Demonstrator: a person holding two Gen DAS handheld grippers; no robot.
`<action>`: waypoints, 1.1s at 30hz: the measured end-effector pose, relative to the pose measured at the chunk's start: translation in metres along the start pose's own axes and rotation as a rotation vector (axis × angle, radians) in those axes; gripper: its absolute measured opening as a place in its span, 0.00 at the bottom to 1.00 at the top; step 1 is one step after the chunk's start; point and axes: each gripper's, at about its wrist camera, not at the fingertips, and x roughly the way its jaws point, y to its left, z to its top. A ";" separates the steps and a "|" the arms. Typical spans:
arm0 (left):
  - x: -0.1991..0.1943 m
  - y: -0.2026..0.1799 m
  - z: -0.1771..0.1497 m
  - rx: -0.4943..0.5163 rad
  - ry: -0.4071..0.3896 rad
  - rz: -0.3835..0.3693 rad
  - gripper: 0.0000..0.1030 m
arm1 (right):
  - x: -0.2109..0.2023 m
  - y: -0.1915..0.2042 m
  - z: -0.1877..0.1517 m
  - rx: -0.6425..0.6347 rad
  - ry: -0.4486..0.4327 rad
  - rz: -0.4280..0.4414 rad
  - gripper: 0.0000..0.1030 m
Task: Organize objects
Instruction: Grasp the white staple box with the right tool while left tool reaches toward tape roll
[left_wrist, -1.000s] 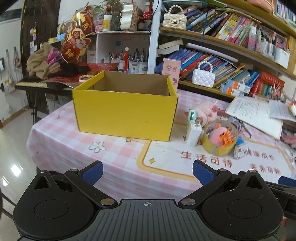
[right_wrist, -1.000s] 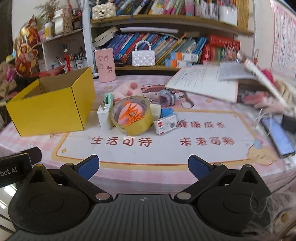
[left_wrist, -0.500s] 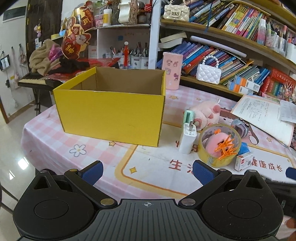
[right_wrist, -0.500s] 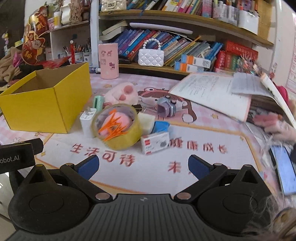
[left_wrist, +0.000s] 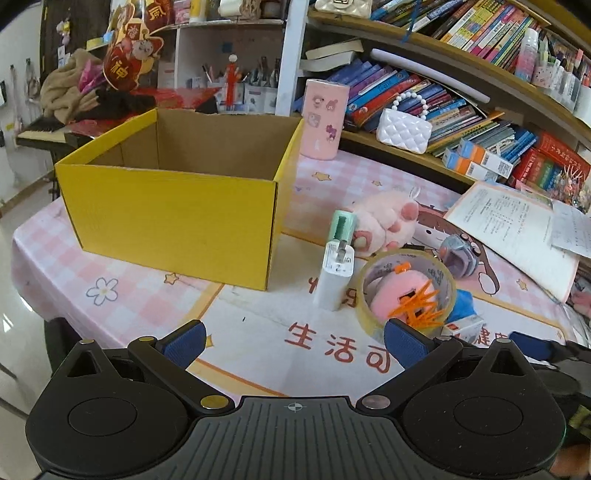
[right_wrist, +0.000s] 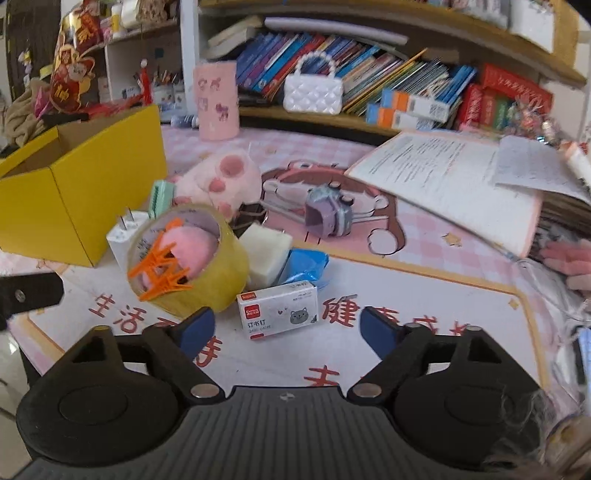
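Pink checked table (left_wrist: 332, 173), crowded at the middle. Biggest on it: yellow box (left_wrist: 173, 225), open-topped, brown inside, nothing visible in it, standing at the left, apparently as the bin for the sorting.

Just right of box, 1 tight cluster of small things, none boxed yet. Pink plush (right_wrist: 221, 177) at the back. Tape roll (right_wrist: 192, 258) tipped on its side, clear-brown, with a pink ball and an orange clip (right_wrist: 162, 269) tucked in its hole. White charger (left_wrist: 334, 277) upright against the roll, prongs up, mint comb (left_wrist: 341, 227) behind. Cream sponge (right_wrist: 267, 247) and blue wrapper (right_wrist: 306, 264) touching. Staple box (right_wrist: 279, 314) nearest, white with red label and a cat, lying flat.

Right gripper (right_wrist: 286, 328) low over the mat, jaws just narrowed to a middling gap, staple box lined up just ahead between them, not yet pinched. Left gripper (left_wrist: 293, 338) spread wide, holding nothing, aimed between box and charger.
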 end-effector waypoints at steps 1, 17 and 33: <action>0.001 0.000 0.000 0.001 0.001 -0.001 1.00 | 0.006 -0.001 0.001 -0.006 0.007 0.010 0.78; 0.030 -0.032 0.010 0.015 0.047 -0.147 0.99 | 0.026 -0.031 0.018 0.064 0.063 0.097 0.51; 0.067 -0.096 0.021 0.225 -0.034 -0.112 0.83 | -0.013 -0.060 0.004 0.083 0.022 0.003 0.51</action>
